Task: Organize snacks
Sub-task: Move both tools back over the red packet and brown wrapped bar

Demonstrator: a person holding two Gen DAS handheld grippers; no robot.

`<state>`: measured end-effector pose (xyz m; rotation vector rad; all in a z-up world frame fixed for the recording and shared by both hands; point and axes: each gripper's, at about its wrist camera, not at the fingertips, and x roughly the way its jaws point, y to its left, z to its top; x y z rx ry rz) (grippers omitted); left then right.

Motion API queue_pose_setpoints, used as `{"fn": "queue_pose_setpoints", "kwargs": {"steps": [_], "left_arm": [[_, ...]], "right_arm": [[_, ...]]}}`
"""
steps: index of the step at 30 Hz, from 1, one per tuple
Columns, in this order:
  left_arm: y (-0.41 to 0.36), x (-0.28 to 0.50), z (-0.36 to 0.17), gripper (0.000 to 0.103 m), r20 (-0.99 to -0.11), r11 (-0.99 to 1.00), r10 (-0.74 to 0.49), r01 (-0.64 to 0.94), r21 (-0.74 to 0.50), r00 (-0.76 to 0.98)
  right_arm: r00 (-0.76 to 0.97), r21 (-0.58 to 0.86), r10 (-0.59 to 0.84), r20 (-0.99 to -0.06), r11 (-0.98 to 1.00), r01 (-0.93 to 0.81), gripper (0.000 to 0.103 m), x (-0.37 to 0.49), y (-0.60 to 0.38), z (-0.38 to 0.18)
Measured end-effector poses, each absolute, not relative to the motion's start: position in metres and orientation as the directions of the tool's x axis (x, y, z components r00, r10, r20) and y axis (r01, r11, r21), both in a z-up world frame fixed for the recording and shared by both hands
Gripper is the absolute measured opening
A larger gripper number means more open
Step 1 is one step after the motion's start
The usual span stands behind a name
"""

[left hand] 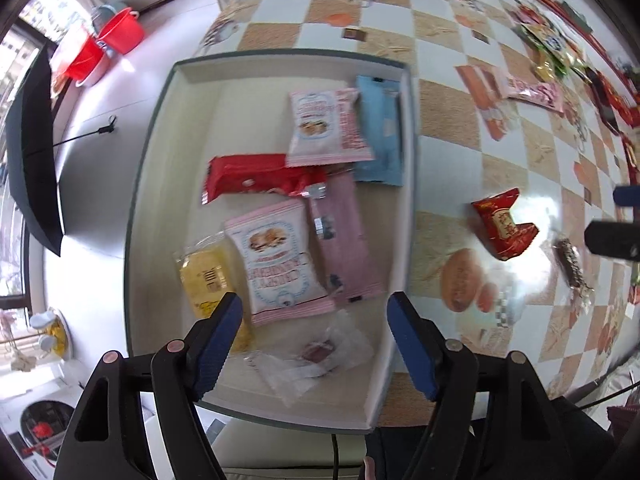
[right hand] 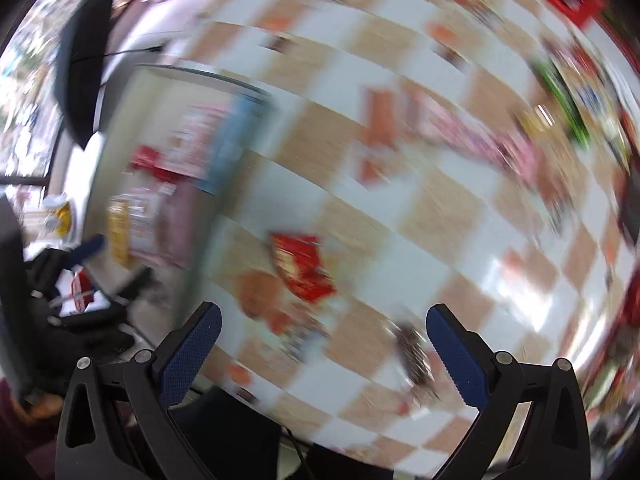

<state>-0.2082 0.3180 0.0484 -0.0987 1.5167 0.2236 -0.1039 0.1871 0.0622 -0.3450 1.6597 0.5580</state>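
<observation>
A white tray (left hand: 408, 128) holds several snacks: two pink-and-white cookie packets (left hand: 280, 256), a red bar (left hand: 256, 176), a blue packet (left hand: 380, 132), a mauve packet (left hand: 344, 244), a yellow packet (left hand: 204, 276) and a clear-wrapped sweet (left hand: 316, 356). My left gripper (left hand: 316, 308) hangs open over the tray's near end; the clear-wrapped sweet lies below it, untouched. On the checked tablecloth right of the tray lie a red packet (left hand: 504, 224) and a dark brown candy (left hand: 570, 260). The right wrist view is blurred. My right gripper (right hand: 324, 312) stands wide open above the table, empty, with the red packet (right hand: 304, 264) just ahead and the brown candy (right hand: 416, 356) by its right finger.
A pink packet (left hand: 536, 94) and a heap of mixed snacks (left hand: 556, 44) lie along the table's far right side. Beyond the table's left edge, on the floor, are red buckets (left hand: 120, 32) and a black umbrella (left hand: 32, 152).
</observation>
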Motion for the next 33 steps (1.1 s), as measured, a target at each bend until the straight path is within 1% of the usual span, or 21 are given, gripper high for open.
{"fn": "queue_pose_setpoints", "kwargs": {"steps": [8,13,16,20,33], "left_arm": [[0.263,-0.188,0.063,0.078,-0.995,0.994,0.091,-0.070,0.087,0.046],[0.240,-0.178,0.066,0.078,-0.993,0.994,0.108,0.010,0.108,0.045],[0.226,-0.173,0.069,0.078,-0.992,0.992,0.113,0.057,0.117,0.063],[0.221,-0.173,0.070,0.078,-0.991,0.990,0.118,0.076,0.123,0.064],[0.235,-0.179,0.066,0.078,-0.992,0.992,0.121,0.031,0.123,0.038]], "right_arm": [[-0.238,0.080,0.002,-0.971,0.945,-0.319,0.103,-0.122,0.060,0.026],[-0.331,0.047,-0.034,-0.943,0.972,-0.231,0.103,-0.141,0.016,0.003],[-0.345,0.043,-0.037,-0.938,0.974,-0.221,0.103,-0.147,0.006,0.000],[-0.330,0.049,-0.030,-0.943,0.972,-0.229,0.103,-0.147,0.001,0.006],[-0.331,0.057,-0.033,-0.943,0.964,-0.259,0.103,-0.145,0.023,0.008]]}}
